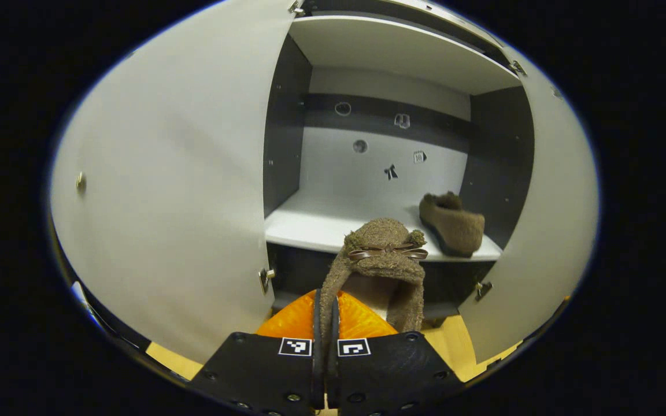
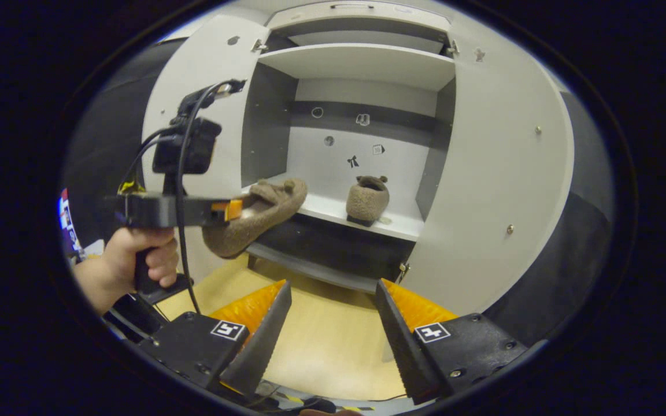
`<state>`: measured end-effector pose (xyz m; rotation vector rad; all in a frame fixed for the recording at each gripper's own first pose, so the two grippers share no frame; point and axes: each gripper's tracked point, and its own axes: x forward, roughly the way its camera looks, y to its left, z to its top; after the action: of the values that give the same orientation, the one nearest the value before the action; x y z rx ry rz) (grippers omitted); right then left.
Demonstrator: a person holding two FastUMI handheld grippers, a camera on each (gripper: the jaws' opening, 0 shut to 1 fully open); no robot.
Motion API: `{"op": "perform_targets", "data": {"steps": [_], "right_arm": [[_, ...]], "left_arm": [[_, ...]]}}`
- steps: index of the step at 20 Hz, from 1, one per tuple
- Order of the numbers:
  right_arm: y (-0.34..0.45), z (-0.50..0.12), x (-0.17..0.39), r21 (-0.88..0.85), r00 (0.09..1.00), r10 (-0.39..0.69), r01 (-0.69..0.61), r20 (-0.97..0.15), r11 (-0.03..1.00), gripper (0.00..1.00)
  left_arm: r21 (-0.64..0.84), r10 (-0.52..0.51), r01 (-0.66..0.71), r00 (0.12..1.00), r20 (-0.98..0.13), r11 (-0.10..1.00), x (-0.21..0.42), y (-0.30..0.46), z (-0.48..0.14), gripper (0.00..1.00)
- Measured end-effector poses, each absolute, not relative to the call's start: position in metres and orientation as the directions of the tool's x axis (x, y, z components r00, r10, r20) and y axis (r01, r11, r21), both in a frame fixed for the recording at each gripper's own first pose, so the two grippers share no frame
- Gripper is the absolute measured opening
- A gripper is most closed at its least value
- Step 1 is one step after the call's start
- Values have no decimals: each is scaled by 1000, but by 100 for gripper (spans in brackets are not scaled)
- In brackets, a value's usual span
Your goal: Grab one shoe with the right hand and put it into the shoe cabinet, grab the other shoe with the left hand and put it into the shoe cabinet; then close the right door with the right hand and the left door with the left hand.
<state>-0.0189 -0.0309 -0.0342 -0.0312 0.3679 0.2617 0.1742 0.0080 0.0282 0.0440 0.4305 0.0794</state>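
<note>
My left gripper point(image 1: 325, 315) is shut on the heel rim of a brown fuzzy shoe point(image 1: 384, 254) with a small bow, held in the air just in front of the open shoe cabinet's white shelf point(image 1: 310, 228). The other brown shoe point(image 1: 451, 225) rests on the right part of that shelf. In the right gripper view, a hand holds the left gripper point(image 2: 226, 209) with its shoe point(image 2: 258, 216) tilted toward the shelf, and the other shoe point(image 2: 367, 199) sits inside. My right gripper point(image 2: 333, 323) hangs open above the wooden floor, nothing between its fingers.
Both cabinet doors stand wide open: the left door point(image 1: 165, 190) close beside my left gripper, the right door point(image 2: 500, 173) ahead of my right gripper. An upper shelf point(image 2: 362, 63) spans the cabinet. A light wooden floor point(image 2: 321, 341) lies below.
</note>
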Motion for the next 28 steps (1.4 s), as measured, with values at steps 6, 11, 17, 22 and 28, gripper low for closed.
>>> {"op": "perform_targets", "data": {"steps": [6,11,17,22,28], "right_arm": [[-31,-22,-9,52,910,287,-285,-300,957,92],[-49,-23,-1,50,924,254,-251,-284,967,92],[-60,-33,11,91,927,234,-216,-292,972,91],[-47,-31,15,90,919,267,-252,-289,964,92],[-47,-22,15,54,934,245,-240,-259,969,92]], "left_arm": [[91,159,-134,899,-408,987,305,3,44,2],[91,177,-152,836,-520,984,372,-8,7,2],[30,128,-129,863,-488,991,380,-25,16,41],[150,126,-66,889,-439,986,360,-25,35,79],[13,-77,81,980,-182,997,285,-50,102,80]]}}
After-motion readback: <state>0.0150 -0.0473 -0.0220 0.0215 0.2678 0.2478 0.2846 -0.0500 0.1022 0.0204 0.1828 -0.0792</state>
